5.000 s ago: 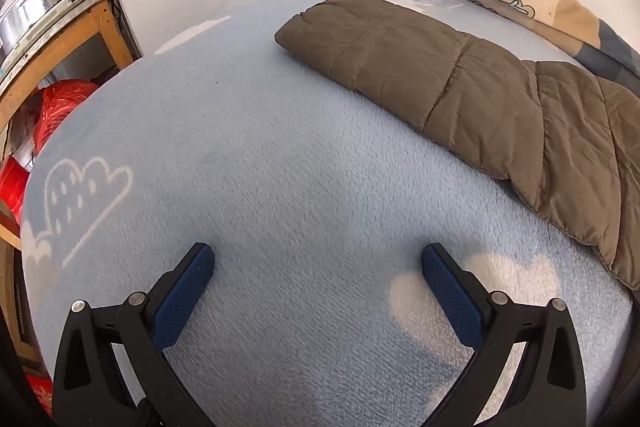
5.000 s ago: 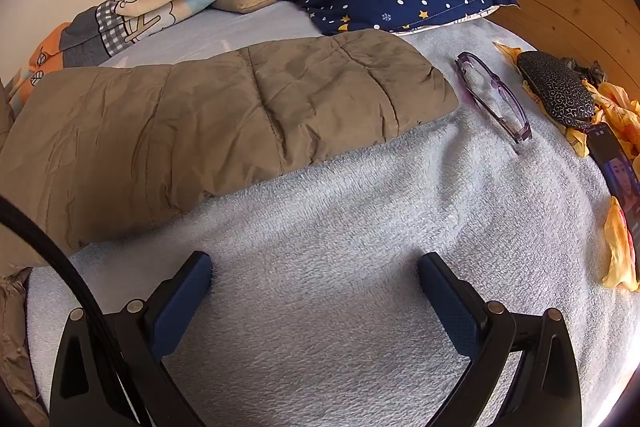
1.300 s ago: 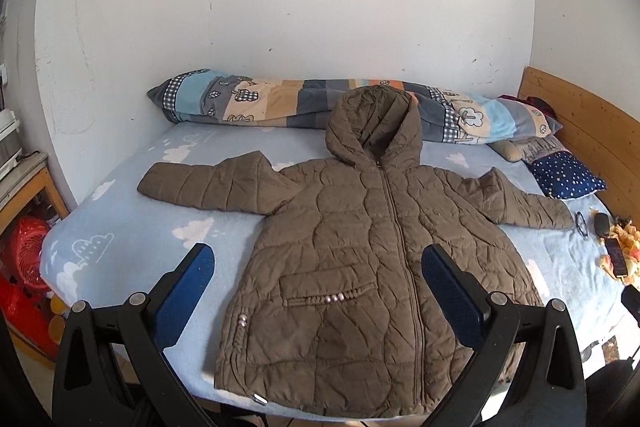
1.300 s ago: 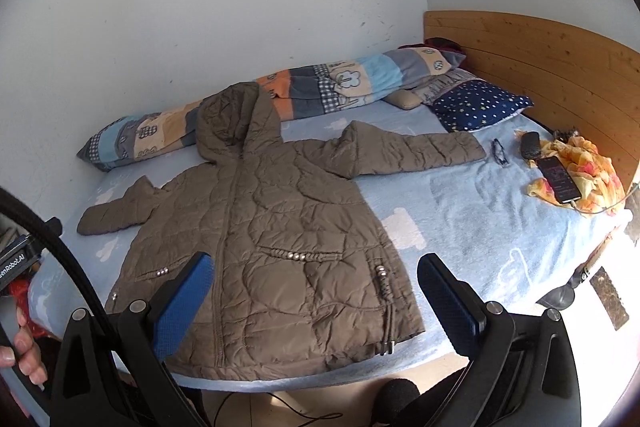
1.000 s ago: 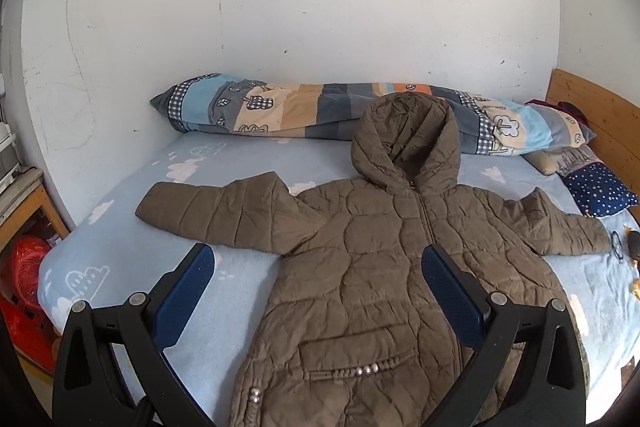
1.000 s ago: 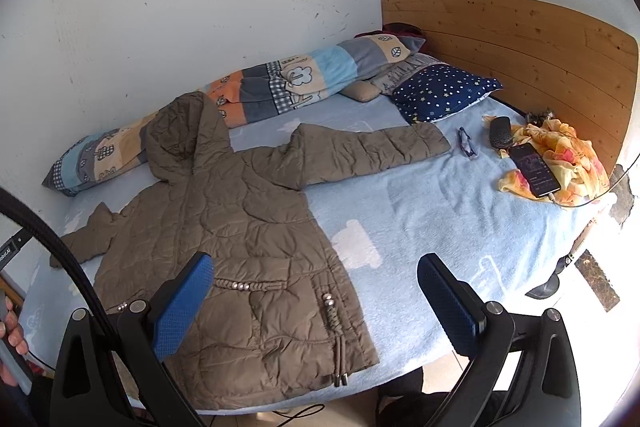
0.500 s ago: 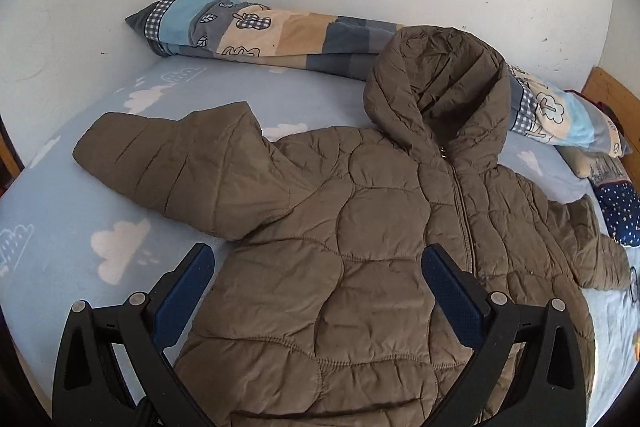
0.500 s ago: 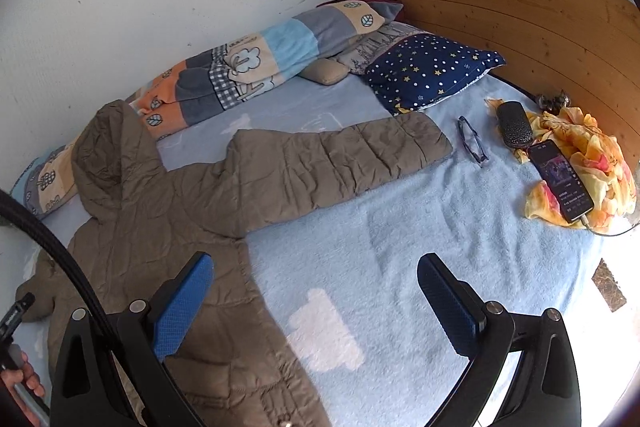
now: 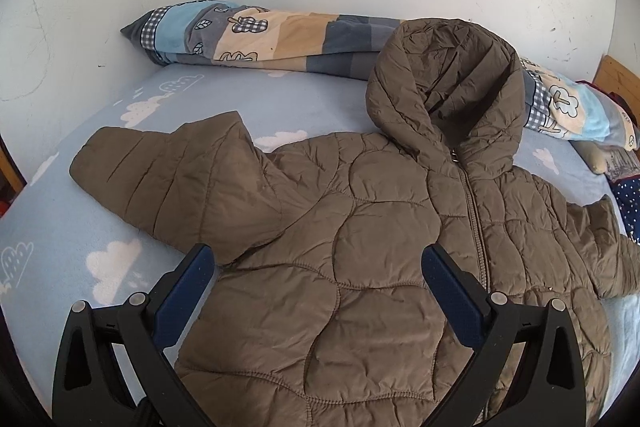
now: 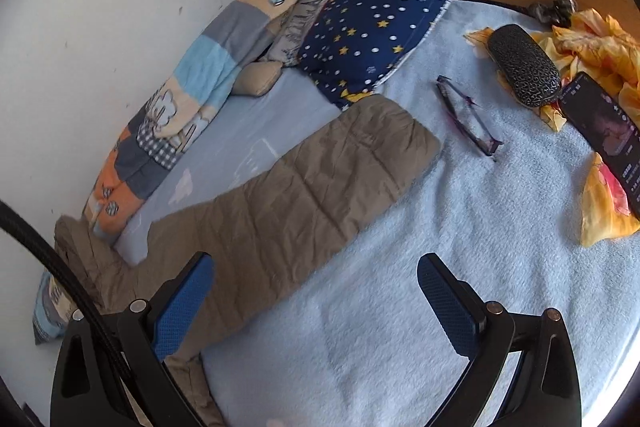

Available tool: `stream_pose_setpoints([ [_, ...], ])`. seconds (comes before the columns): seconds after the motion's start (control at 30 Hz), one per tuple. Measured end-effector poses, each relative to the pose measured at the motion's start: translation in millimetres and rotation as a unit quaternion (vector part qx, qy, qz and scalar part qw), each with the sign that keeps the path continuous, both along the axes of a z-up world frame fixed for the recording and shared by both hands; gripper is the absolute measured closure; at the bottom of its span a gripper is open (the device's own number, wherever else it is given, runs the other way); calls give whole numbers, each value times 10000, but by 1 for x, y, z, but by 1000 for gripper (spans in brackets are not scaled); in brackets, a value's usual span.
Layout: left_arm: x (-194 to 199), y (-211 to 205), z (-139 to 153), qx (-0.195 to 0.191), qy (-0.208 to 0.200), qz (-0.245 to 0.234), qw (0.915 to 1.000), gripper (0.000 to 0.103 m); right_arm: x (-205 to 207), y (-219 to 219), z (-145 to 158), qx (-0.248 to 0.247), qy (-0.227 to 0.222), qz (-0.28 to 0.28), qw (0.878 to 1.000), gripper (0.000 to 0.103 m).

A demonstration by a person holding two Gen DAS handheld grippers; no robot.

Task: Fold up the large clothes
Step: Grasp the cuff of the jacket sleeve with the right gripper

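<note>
**Sleeve fold could sweep the small things off**

The bed [image 10: 400, 307] carries the jacket [image 9: 360, 267], spread flat and zipped, hood [image 9: 448, 83] against the bolster [image 9: 260, 39]. The left gripper [image 9: 318, 281] hovers wide open over the chest, gripping nothing; the right gripper [image 10: 314, 285], equally wide and empty, hangs by the sleeve [image 10: 300, 187]. Swinging that sleeve carelessly may drag the nearby glasses [image 10: 466, 117], I judge. The slick quilting may slip. The glasses case [image 10: 522, 65] lies closed; contents hidden.

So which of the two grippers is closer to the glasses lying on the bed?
Right. The right gripper faces the glasses just past the sleeve; the left gripper hovers over the jacket's chest.
</note>
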State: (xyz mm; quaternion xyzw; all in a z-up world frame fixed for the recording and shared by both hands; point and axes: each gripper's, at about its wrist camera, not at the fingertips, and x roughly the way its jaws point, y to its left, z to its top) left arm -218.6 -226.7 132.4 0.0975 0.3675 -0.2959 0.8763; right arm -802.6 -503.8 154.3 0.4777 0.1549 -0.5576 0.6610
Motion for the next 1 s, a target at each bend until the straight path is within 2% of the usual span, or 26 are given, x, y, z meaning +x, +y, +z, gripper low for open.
stream_pose_setpoints([
  [0.1, -3, 1, 1, -25, -27, -32, 10000, 0, -29, -22, -17, 169, -627, -446, 9969, 1],
  [0.2, -4, 1, 0, -1, -67, -52, 10000, 0, -41, -36, -38, 335, -961, -624, 9928, 4],
  [0.3, -4, 0, -4, 37, 3, -107, 9999, 0, -41, -51, -49, 381, -1000, -613, 9924, 14],
  [0.4, -4, -5, -10, 129, 62, -216, 9997, 0, -41, -64, -54, 341, -967, -602, 9929, 16],
  [0.5, -7, -7, -12, 209, -20, -297, 9993, 0, -50, -76, -62, 331, -1074, -824, 9902, 17],
  [0.6, -10, -9, -12, 244, -98, -388, 9989, 0, -60, -87, -68, 412, -927, -1101, 9887, 20],
  [0.7, -10, -12, -13, 262, -127, -402, 9988, 0, -70, -94, -80, 449, -1223, -1266, 9834, 21],
  [0.83, -11, -15, -16, 278, -116, -434, 9986, 0, -65, -106, -93, 492, -1309, -1201, 9829, 27],
  [0.87, -12, -16, -17, 298, -137, -448, 9985, 0, -63, -108, -95, 477, -1269, -1173, 9838, 29],
  [0.93, -12, -18, -18, 343, -155, -470, 9982, 0, -61, -110, -97, 479, -1094, -1180, 9858, 44],
  [0.97, -13, -18, -18, 344, -149, -474, 9982, 0, -61, -111, -98, 492, -1043, -1197, 9861, 57],
  [1.0, -13, -18, -18, 334, -140, -476, 9982, 0, -62, -109, -101, 477, -1105, -1189, 9856, 63],
])
